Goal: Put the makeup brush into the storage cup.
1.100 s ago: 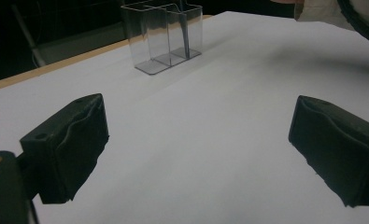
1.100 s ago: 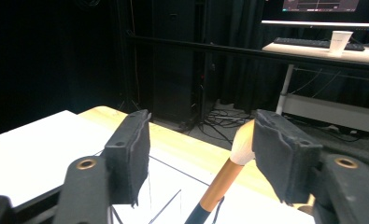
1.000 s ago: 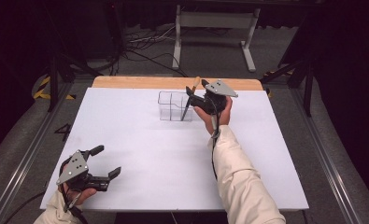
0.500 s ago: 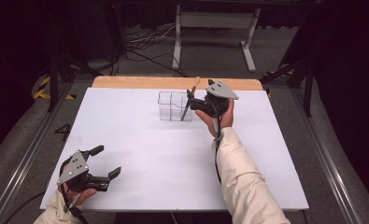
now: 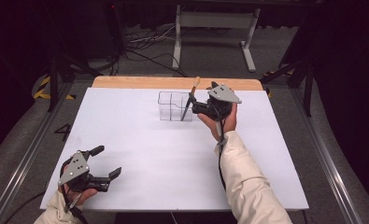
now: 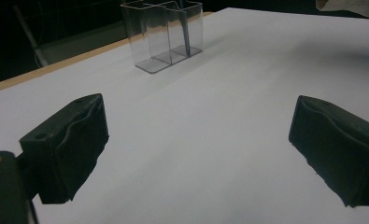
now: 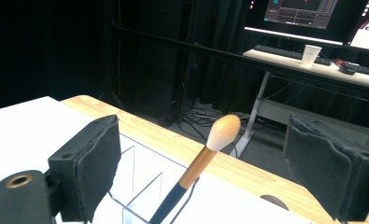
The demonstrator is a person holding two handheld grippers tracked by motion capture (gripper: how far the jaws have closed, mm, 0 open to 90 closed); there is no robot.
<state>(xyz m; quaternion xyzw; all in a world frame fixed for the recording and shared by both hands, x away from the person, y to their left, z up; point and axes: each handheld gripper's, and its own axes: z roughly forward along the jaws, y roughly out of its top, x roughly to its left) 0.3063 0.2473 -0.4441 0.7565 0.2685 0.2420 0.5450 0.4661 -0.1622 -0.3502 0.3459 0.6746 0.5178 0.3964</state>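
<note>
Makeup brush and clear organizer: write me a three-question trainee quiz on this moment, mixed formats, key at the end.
1. True or false: the right hand-held gripper is clamped on the makeup brush.
2. The brush stands in the clear organizer: A) flat on the table, B) leaning with bristles up, C) bristles down.
3. Fill in: the left hand-held gripper is at the table's ____ corner on the person's left, jaws open.

Key:
1. False; its jaws stand wide apart on either side of the brush.
2. B
3. near
</note>
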